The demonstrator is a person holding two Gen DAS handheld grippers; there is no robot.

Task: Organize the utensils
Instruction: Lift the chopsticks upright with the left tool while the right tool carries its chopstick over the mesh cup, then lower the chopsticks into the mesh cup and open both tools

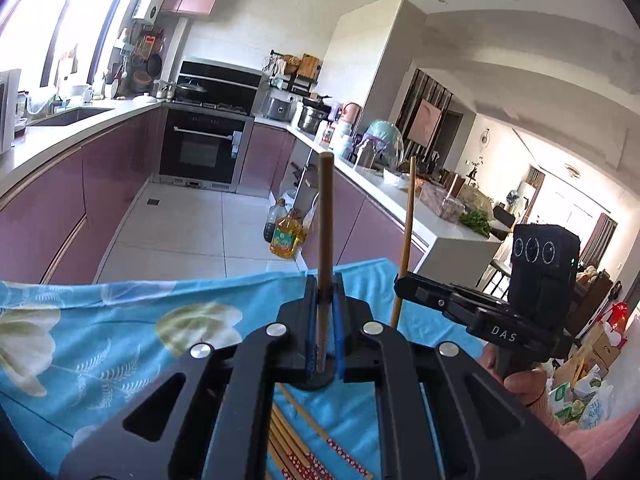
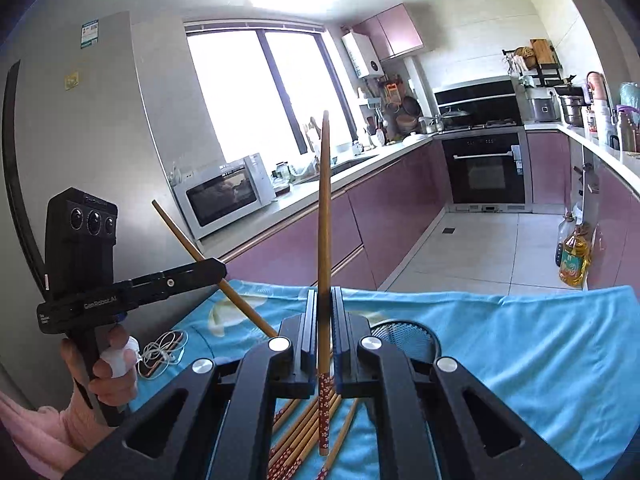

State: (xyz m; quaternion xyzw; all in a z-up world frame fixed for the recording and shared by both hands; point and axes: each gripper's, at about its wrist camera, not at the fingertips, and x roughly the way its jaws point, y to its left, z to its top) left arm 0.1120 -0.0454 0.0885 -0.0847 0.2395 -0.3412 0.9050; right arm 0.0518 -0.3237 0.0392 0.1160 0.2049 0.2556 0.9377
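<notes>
The left gripper [image 1: 324,300] has its jaws closed narrowly on one chopstick [image 1: 324,224], which stands up through the middle of the left wrist frame. The right gripper [image 2: 324,312] likewise clamps a chopstick [image 2: 323,216], its patterned end hanging below the jaws at the lower centre. Both are lifted clear of the loose chopsticks [image 2: 296,432] lying on the blue cloth [image 2: 520,344] over the surface. The step in hand looks like pairing or collecting sticks. The next move calls for carrying each one, kept upright, to a holder. The dark mesh container [image 2: 404,334] just behind the right jaws may be that holder. Its inside is hidden, so I cannot tell what it contains.
</notes>
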